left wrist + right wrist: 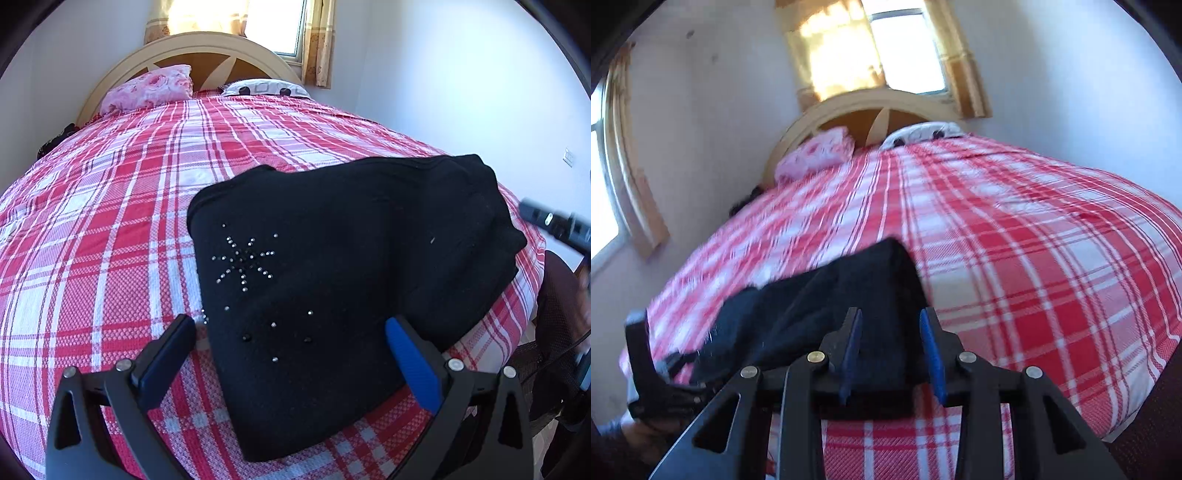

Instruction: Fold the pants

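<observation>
Left wrist view shows us the black pants folded at the bed's near right edge; our left hand-held gripper hangs spread, right hand-held gripper parted, gripping nothing. A careless nudge could slide them off.

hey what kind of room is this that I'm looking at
Most likely a bedroom in a home. A bed with a red and white plaid cover fills the view, with an arched headboard, two pillows against it, and a curtained window behind. Black pants lie folded on the bed.
</observation>
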Available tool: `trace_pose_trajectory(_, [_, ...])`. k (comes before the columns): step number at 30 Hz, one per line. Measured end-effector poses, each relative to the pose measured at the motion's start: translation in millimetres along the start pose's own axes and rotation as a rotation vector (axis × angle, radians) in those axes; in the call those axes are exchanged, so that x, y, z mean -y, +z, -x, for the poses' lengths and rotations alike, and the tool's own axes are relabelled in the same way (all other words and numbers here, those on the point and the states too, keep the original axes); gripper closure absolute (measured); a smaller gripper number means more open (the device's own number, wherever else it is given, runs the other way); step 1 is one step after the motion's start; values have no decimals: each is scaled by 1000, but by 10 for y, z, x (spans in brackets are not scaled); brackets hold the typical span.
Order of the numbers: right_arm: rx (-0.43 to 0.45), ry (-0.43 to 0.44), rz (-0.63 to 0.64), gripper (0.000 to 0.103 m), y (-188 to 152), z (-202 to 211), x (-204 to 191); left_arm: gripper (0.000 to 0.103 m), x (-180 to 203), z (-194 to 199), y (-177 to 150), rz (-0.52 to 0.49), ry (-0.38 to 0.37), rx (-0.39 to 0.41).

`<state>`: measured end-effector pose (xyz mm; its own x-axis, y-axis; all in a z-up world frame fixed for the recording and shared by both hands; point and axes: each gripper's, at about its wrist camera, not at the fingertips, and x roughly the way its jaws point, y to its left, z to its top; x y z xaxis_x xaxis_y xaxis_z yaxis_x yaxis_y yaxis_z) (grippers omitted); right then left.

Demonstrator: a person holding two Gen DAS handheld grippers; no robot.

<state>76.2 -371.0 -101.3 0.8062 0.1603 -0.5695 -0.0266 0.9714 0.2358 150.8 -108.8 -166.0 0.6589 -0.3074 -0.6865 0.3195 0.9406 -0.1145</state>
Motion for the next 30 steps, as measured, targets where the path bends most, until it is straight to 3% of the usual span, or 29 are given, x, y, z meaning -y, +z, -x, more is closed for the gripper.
trace_pose_trajectory(3, [-82,-21,32,69,-102,-219,-43,0,-1,13,3,8,-1,4])
trace_pose_trajectory(5, [-99,-5,20,78,-161,-243,12,0,-2,31,5,19,1,6])
trace_pose_trajectory(6, [-95,6,17,95,-155,-225,19,0,-4,38,9,24,0,8])
trace_pose_trajectory(7, [-85,15,20,97,-144,-209,27,0,-9,45,12,29,-1,12])
trace_pose_trajectory(10, [-35,46,31,98,-62,-66,-1,0,-23,32,5,27,-2,13])
trace_pose_trajectory(11, [-33,11,57,98,-23,-56,-20,0,-17,26,3,24,-3,16])
trace_pose_trajectory(16, [-130,-55,16,98,-109,-322,175,0,-43,66,11,36,-15,23])
trace_pose_trajectory(22, [-143,-109,78,98,-131,-361,103,0,-234,275,56,113,10,102])
trace_pose_trajectory(30, [-160,-101,83,97,-169,-439,189,0,-380,103,96,195,-22,48])
